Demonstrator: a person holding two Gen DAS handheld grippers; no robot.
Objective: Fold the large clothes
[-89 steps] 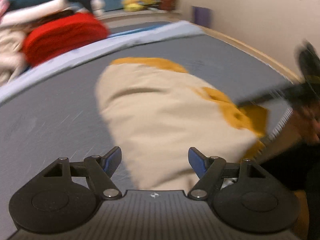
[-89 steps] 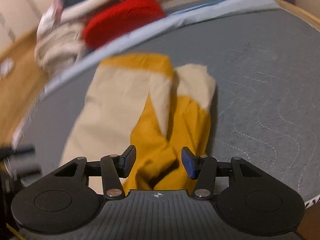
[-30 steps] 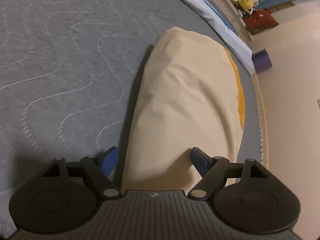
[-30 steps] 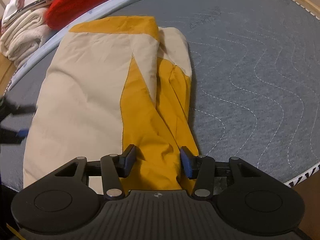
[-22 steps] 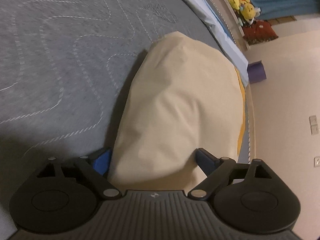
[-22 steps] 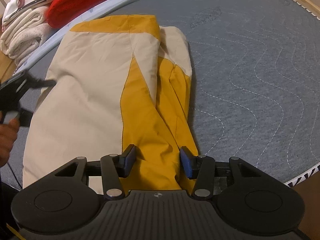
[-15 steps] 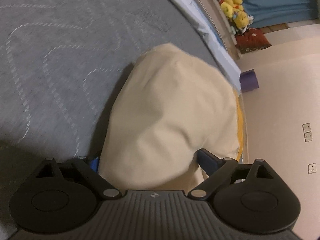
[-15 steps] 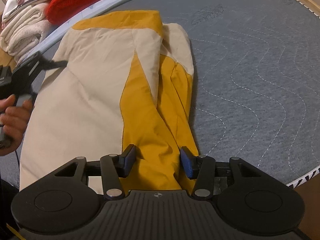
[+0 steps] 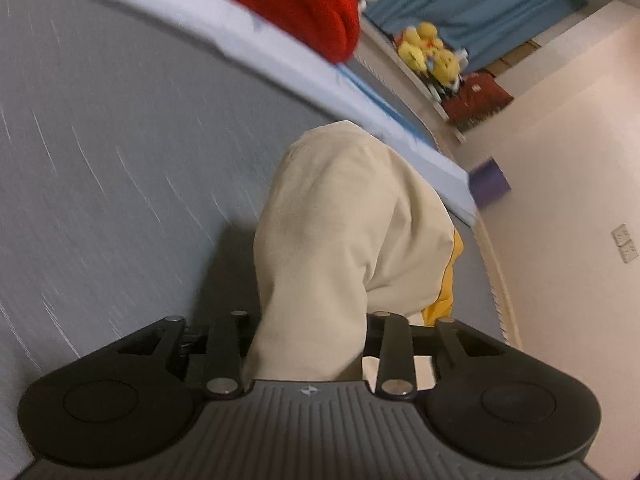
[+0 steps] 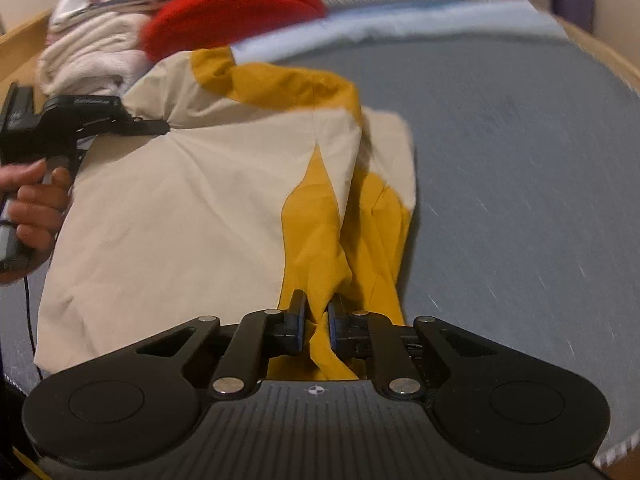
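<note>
The cream and mustard-yellow fabric garment (image 10: 208, 208) lies on the grey quilted mattress (image 10: 520, 168). The right gripper (image 10: 317, 316) has its fingers pinched onto a yellow fold. At nine o'clock, the left gripper (image 10: 160, 126), in a bare hand (image 10: 32, 204), has closed onto the cream edge, reaching level towards three o'clock. A red folded blanket (image 10: 236, 4) sits at twelve.

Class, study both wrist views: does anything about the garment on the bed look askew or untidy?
Yes. The jacket lies unevenly: its yellow part is bunched into creases where the right gripper pinches it, and the far edge is rumpled near the left gripper. Nothing looks torn or spilled.
</note>
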